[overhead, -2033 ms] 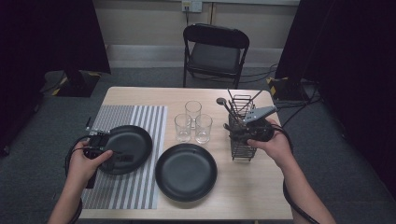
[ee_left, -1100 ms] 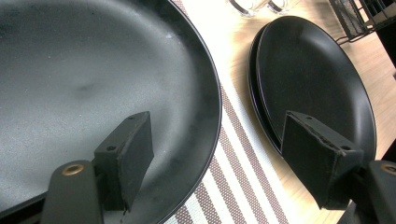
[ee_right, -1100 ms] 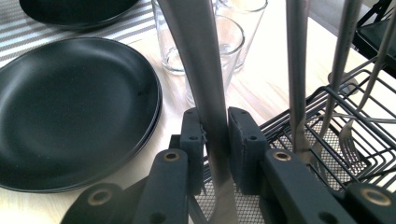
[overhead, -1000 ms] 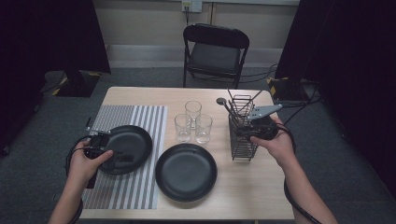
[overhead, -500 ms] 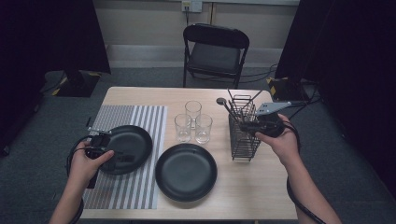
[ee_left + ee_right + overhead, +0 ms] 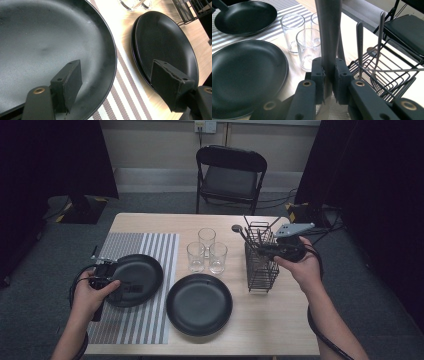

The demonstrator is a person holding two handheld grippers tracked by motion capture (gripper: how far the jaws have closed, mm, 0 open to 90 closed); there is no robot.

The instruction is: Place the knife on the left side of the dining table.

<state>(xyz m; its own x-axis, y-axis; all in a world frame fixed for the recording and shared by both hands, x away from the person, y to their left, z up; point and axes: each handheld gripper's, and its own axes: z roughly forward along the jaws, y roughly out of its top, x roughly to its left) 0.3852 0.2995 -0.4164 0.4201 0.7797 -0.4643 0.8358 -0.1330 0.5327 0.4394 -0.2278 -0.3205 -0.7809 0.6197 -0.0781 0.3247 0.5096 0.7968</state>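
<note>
- using the wire caddy (image 6: 261, 265) as my anchor since everything's laid out around it. it stands on the table's (image 6: 280, 330) right side, upright, with a few utensils sticking up out of it.
- right gripper (image 6: 329, 75) is clamped on a flat grey utensil handle (image 6: 328, 37), pads pressing both faces. in the high view that gripper (image 6: 270, 251) sits right at the caddy's top rim, so i'd guess the piece is being pulled out of the caddy, gripped low on the handle so it comes out straight and doesn't snag the wires. can't tell whether it's a knife, fork or whatever, the working end is hidden.
- two other slim utensils (image 6: 360, 47) stand just beside it in the caddy, leaning on the wires.
- three empty glasses (image 6: 206, 251) cluster just left of the caddy, close enough that a sloppy swing could clip one.
- a black plate (image 6: 199, 304) lies in front and left of the caddy on bare wood. looks like it may be two stacked, going by the doubled edge in the left gripper view (image 6: 165, 42).
- further left again, well apart from the caddy, a black pan-like dish (image 6: 134, 279) rests on the striped placemat (image 6: 150, 320).
- left gripper (image 6: 102, 279) has its jaws apart, one over the dish's inside and one outside its rim, not pinching. my read is it's parked there to steady or take the dish while the other hand sorts cutlery.
</note>
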